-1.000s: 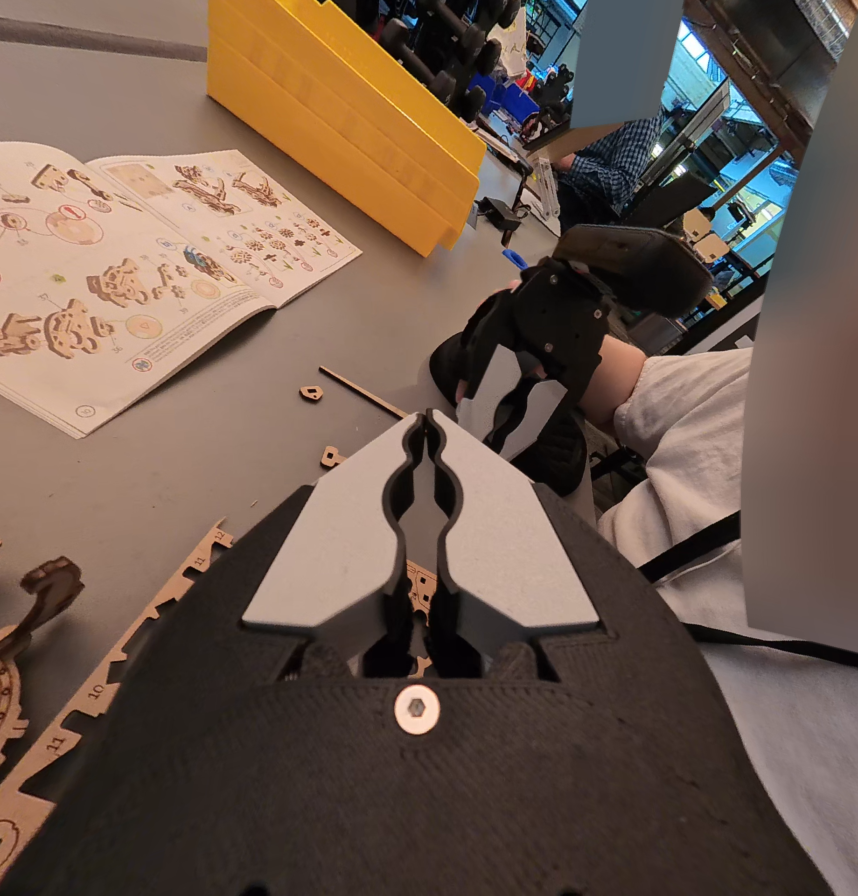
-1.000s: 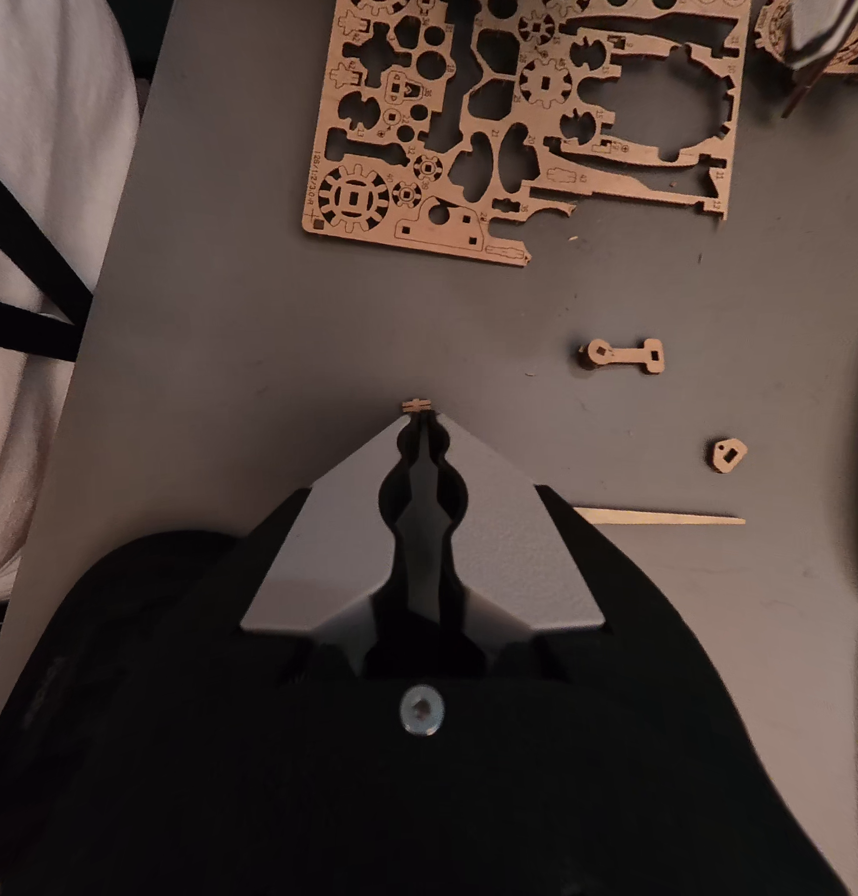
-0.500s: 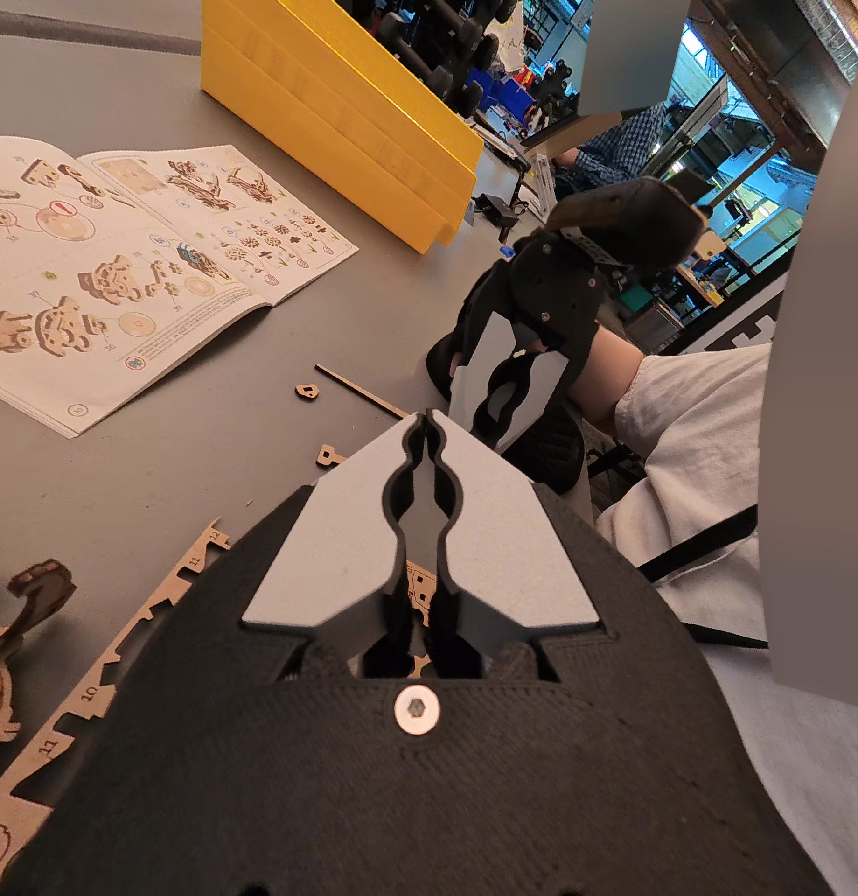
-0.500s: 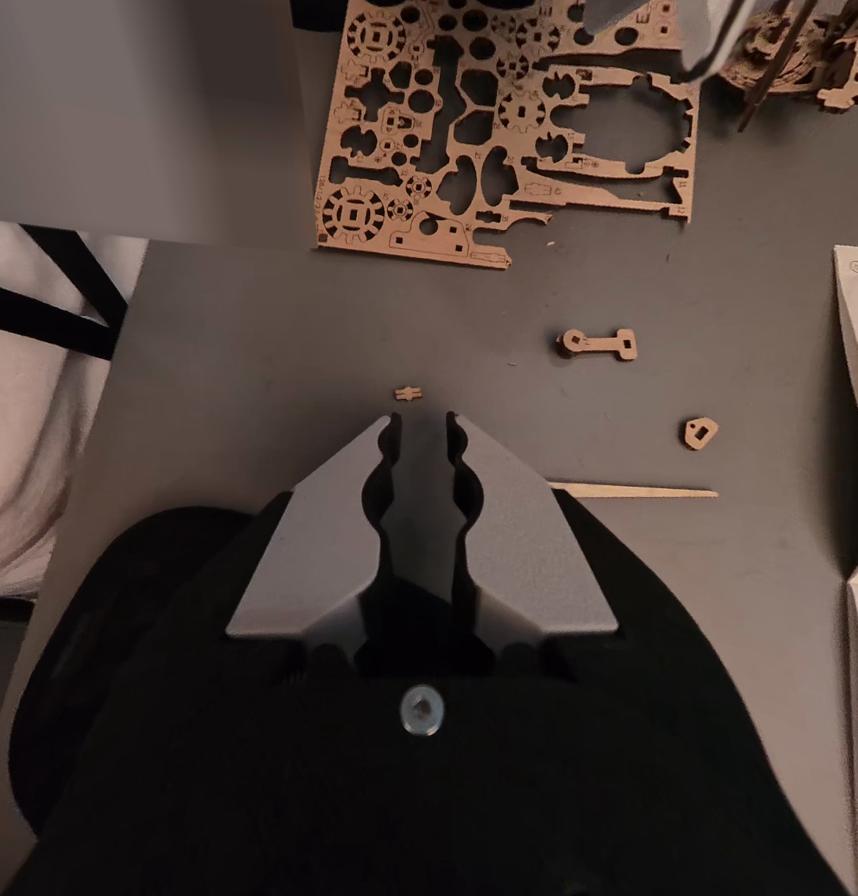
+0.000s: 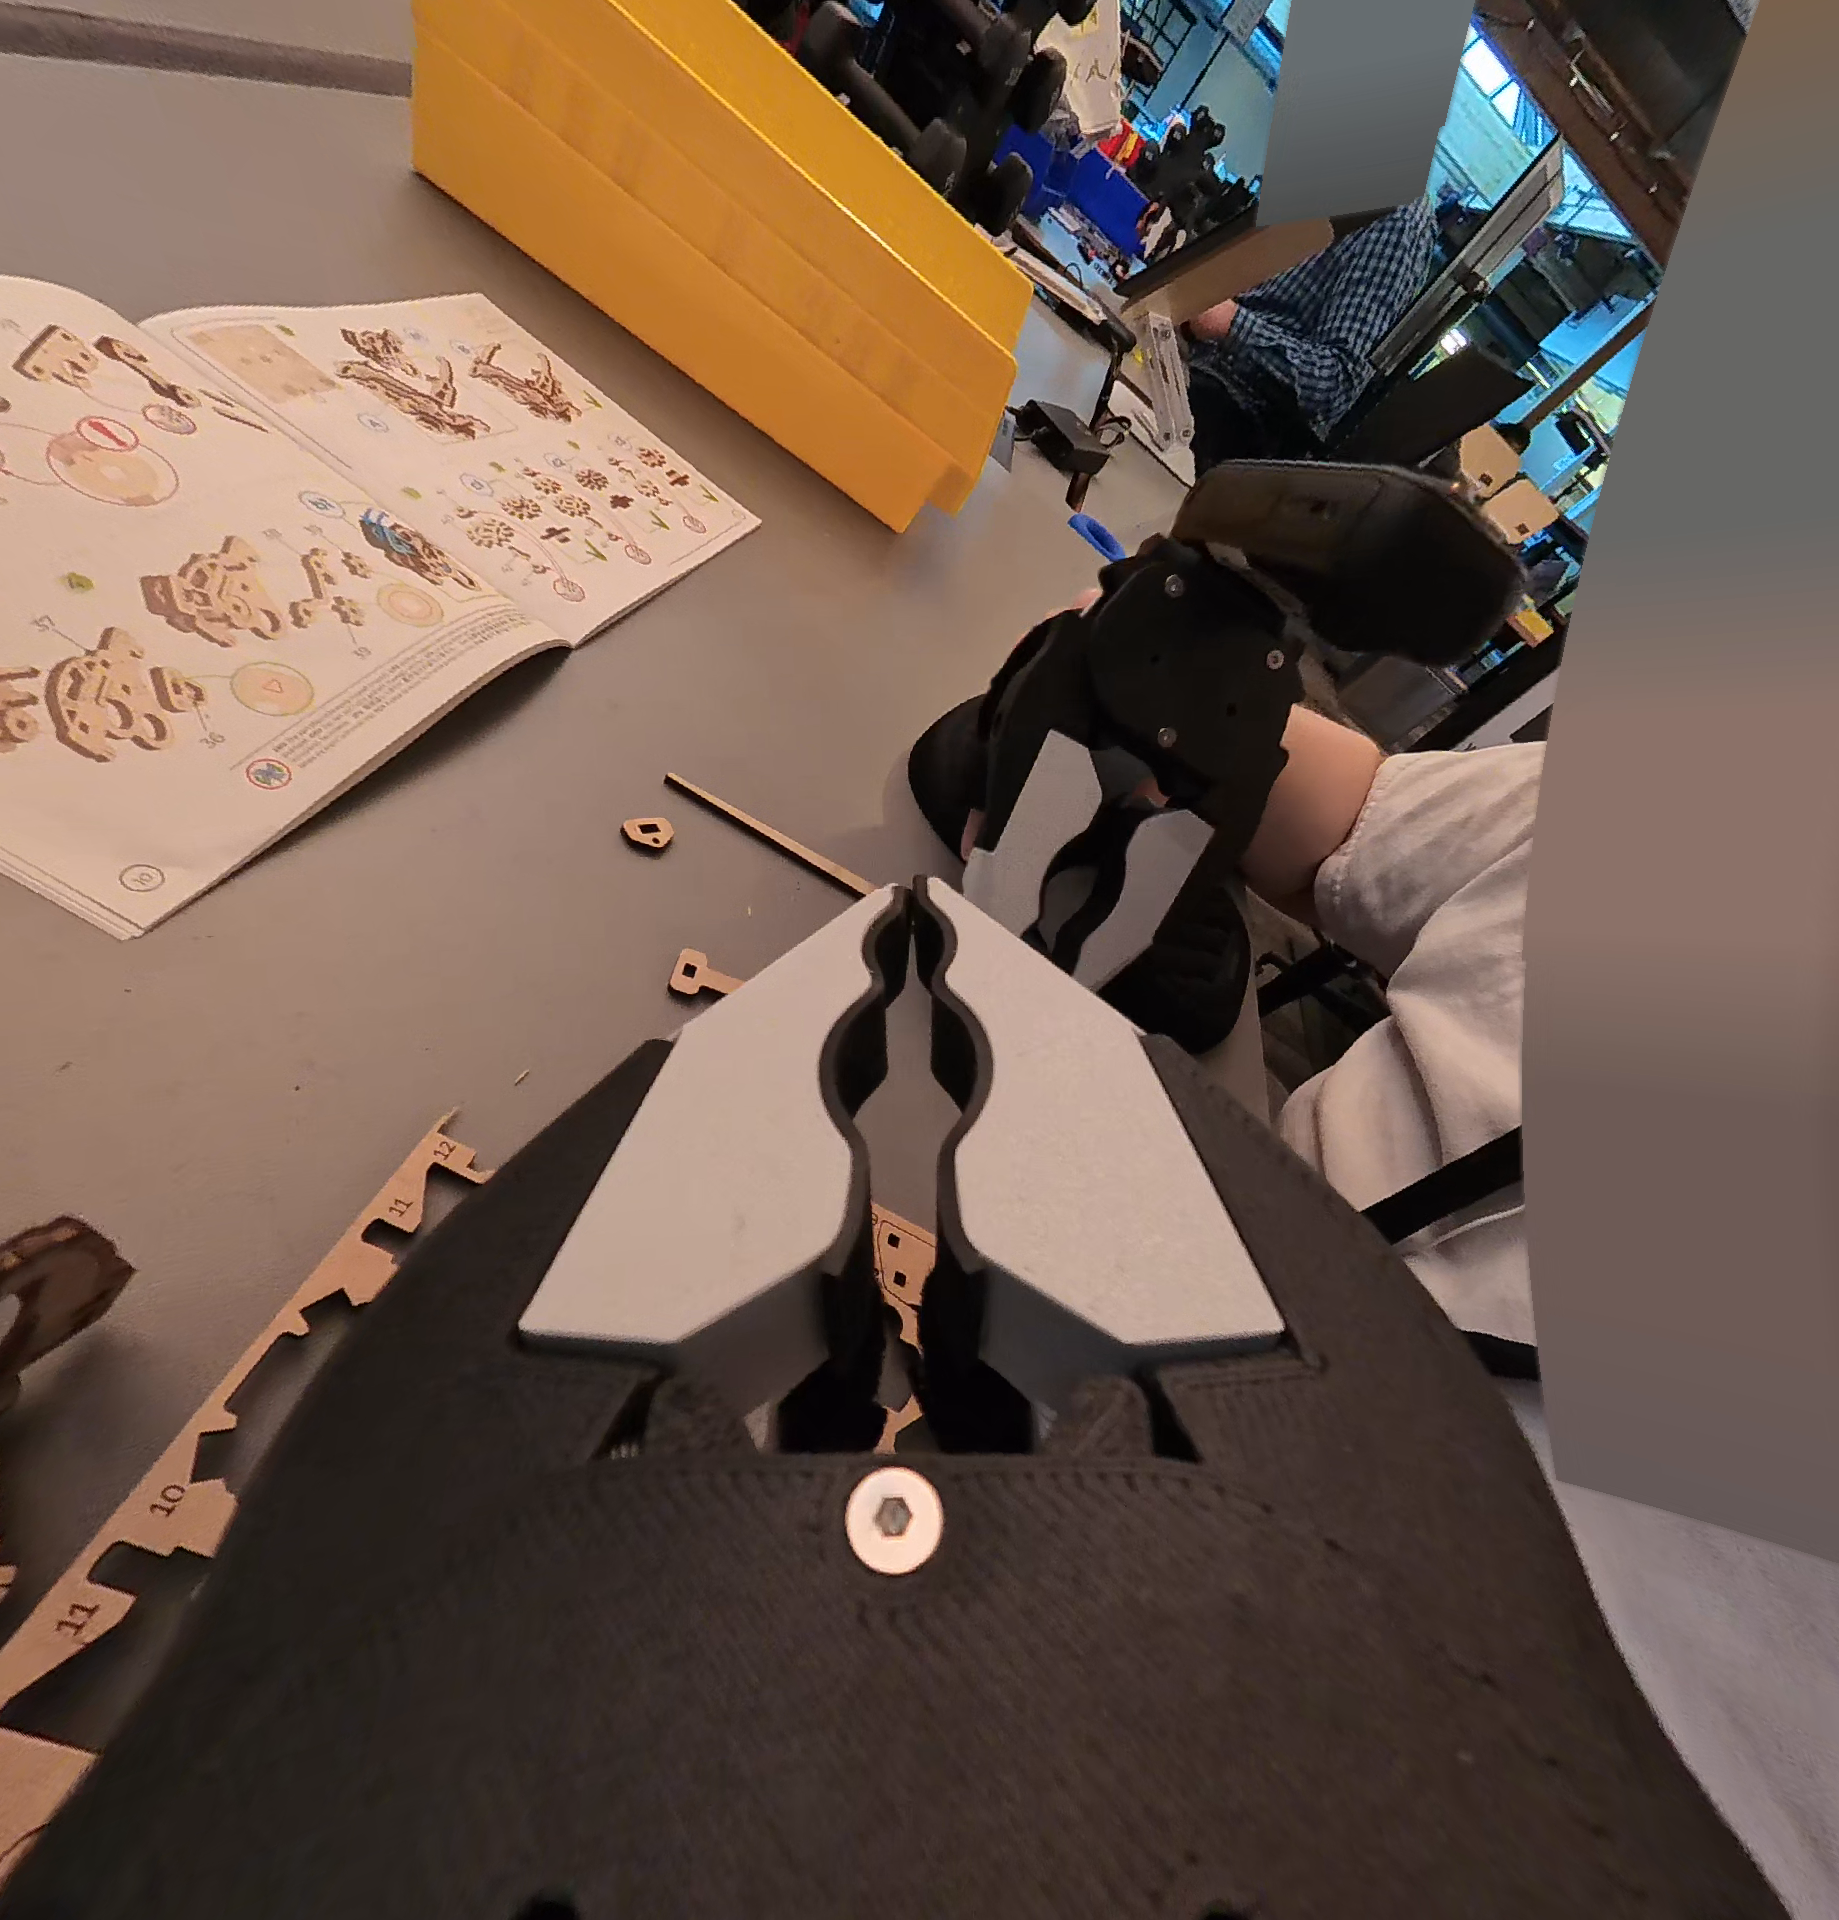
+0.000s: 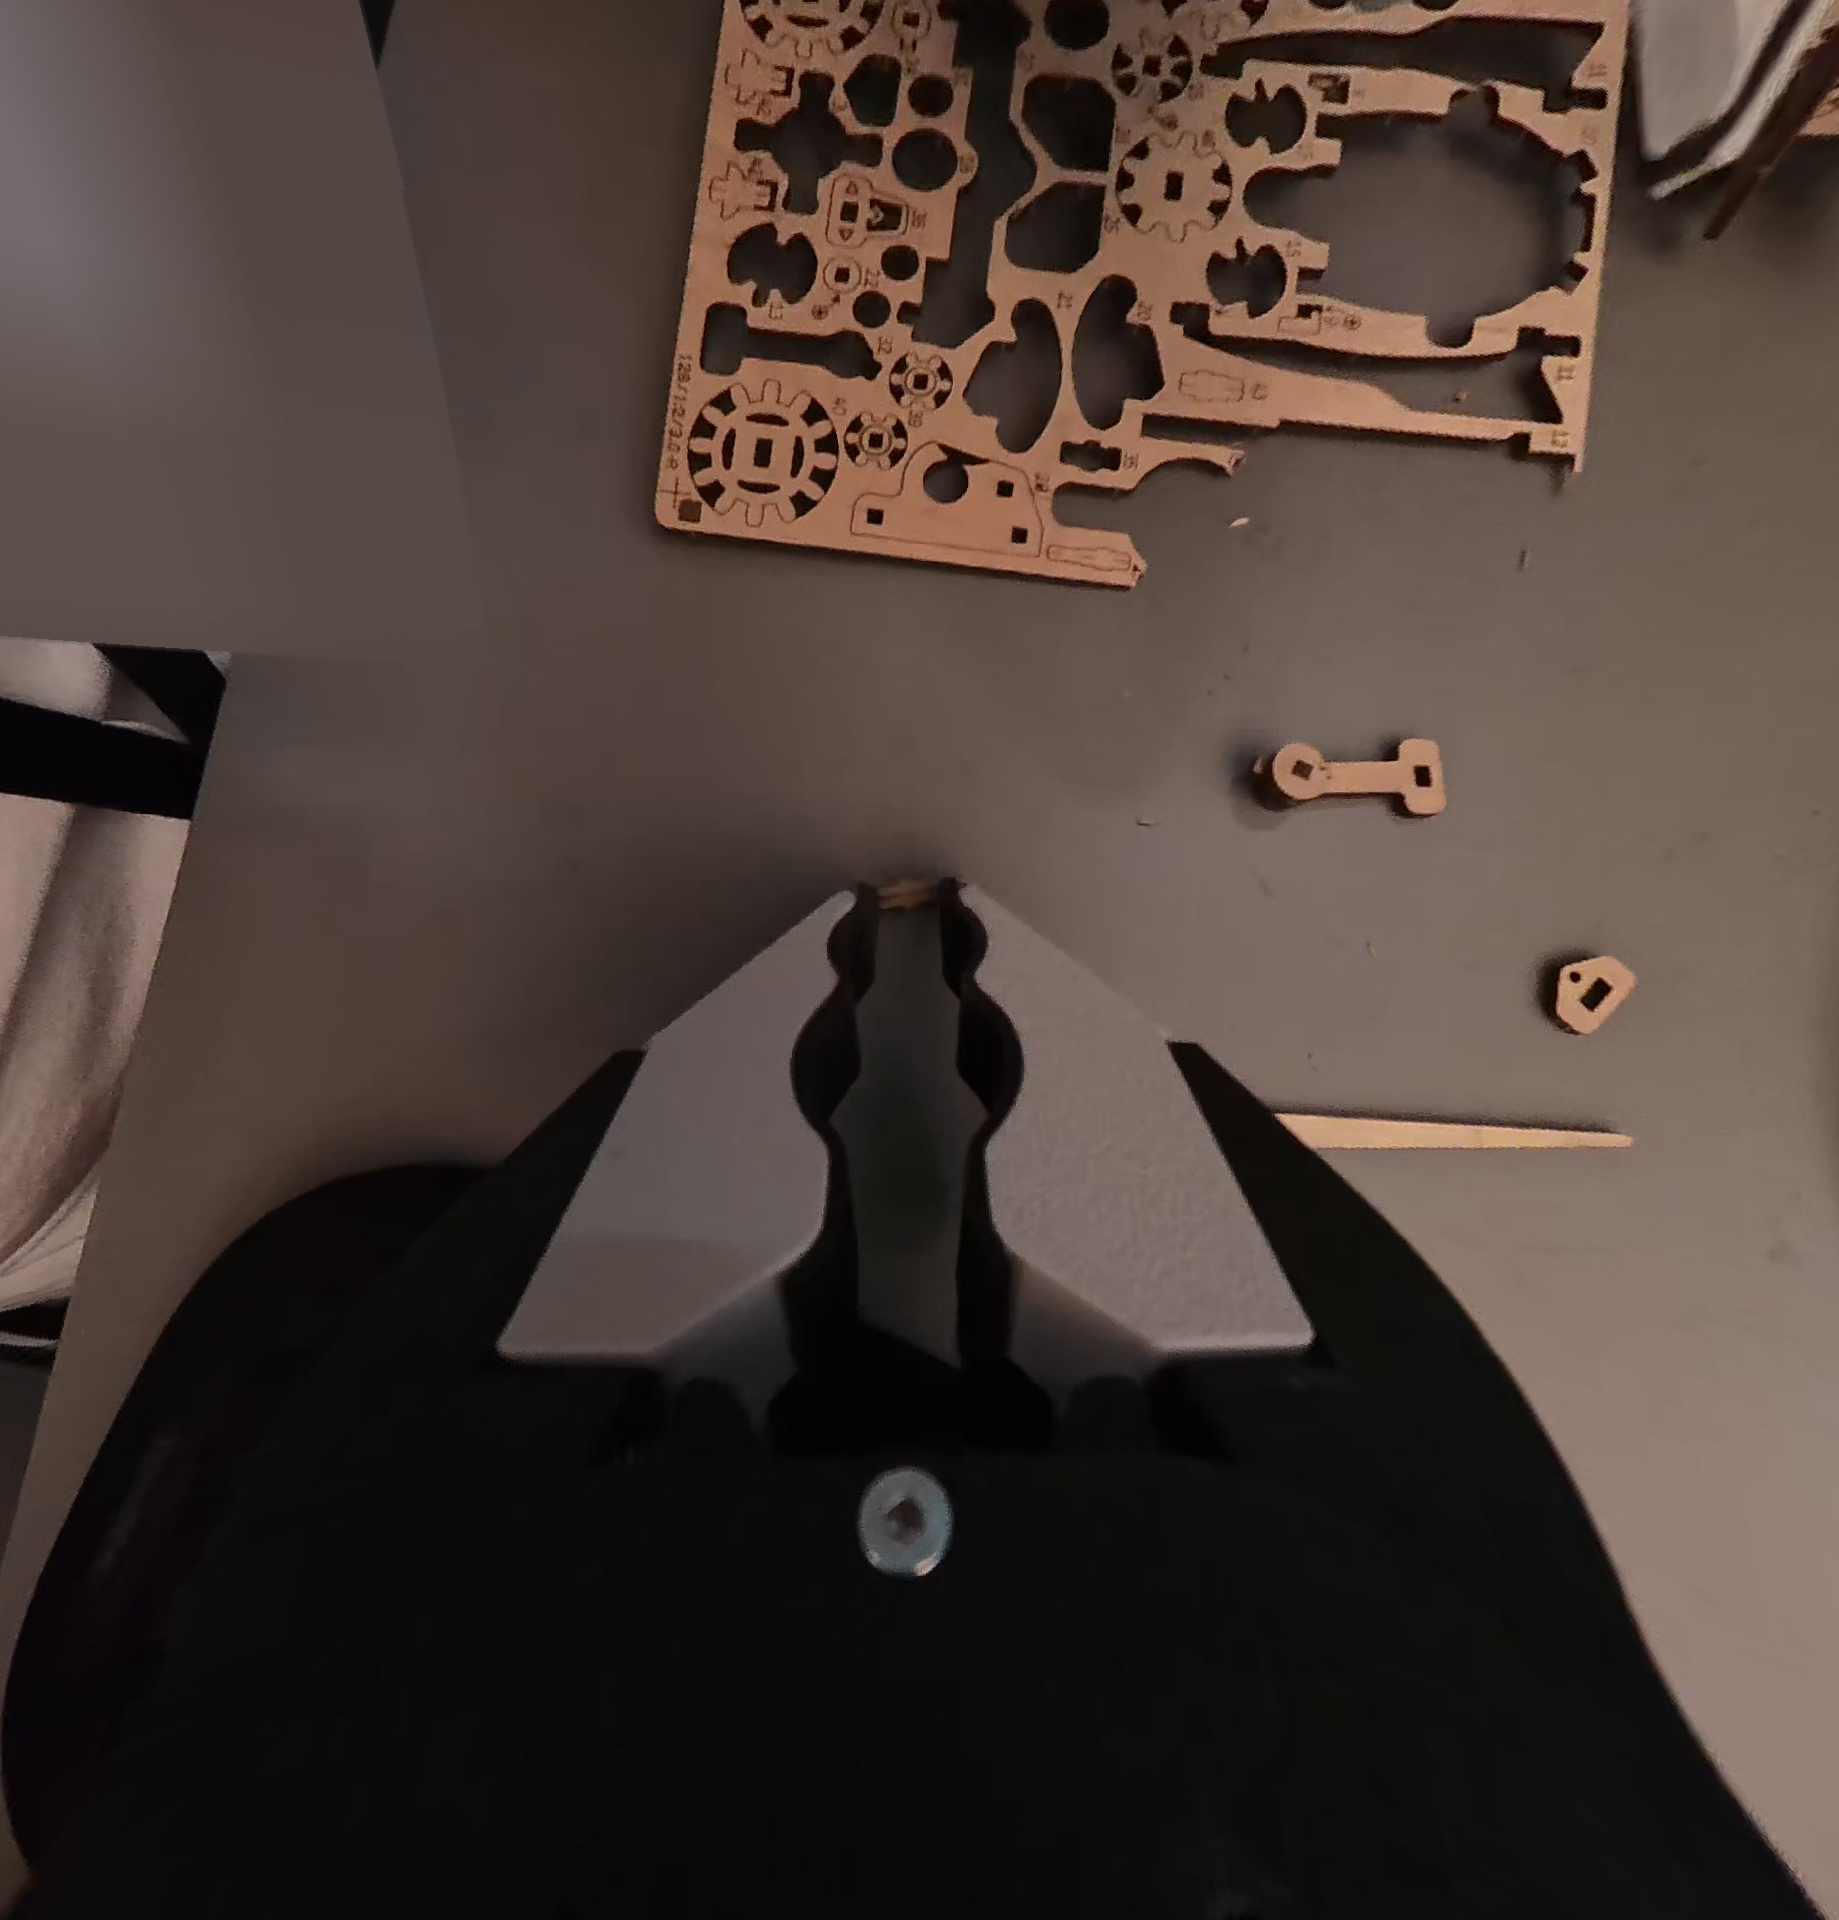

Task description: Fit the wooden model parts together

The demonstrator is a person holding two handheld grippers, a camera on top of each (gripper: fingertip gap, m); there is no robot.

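Note:
My right gripper (image 6: 907, 896) points down at the grey table, its tips closed on a tiny notched wooden piece (image 6: 902, 894) that rests on the table top. It also shows in the left wrist view (image 5: 1050, 925), just past my left gripper. My left gripper (image 5: 910, 896) is shut and empty, held above the table. A cut-out wooden parts sheet (image 6: 1008, 520) lies beyond the right gripper. A wooden link piece (image 6: 1351, 777), a small holed piece (image 6: 1592, 995) and a thin wooden stick (image 6: 1455, 1138) lie to its right.
An open instruction booklet (image 5: 271, 571) lies at the left, with a yellow bin (image 5: 738, 239) behind it. A partly built wooden model (image 5: 32, 1299) and a sheet frame (image 5: 271, 1351) are at lower left. A person's white sleeve (image 5: 1414, 935) is at the table's right edge. Tip to tip, the grippers are about 12 cm apart. My right tips are roughly 10 cm from the thin wooden stick (image 6: 1455, 1138). The left camera catches it too, in the left wrist view (image 5: 747, 824).
Half a second ago the right gripper was open with the tiny piece lying free ahead of it. Now its tips have closed on the piece. The left gripper stayed shut.

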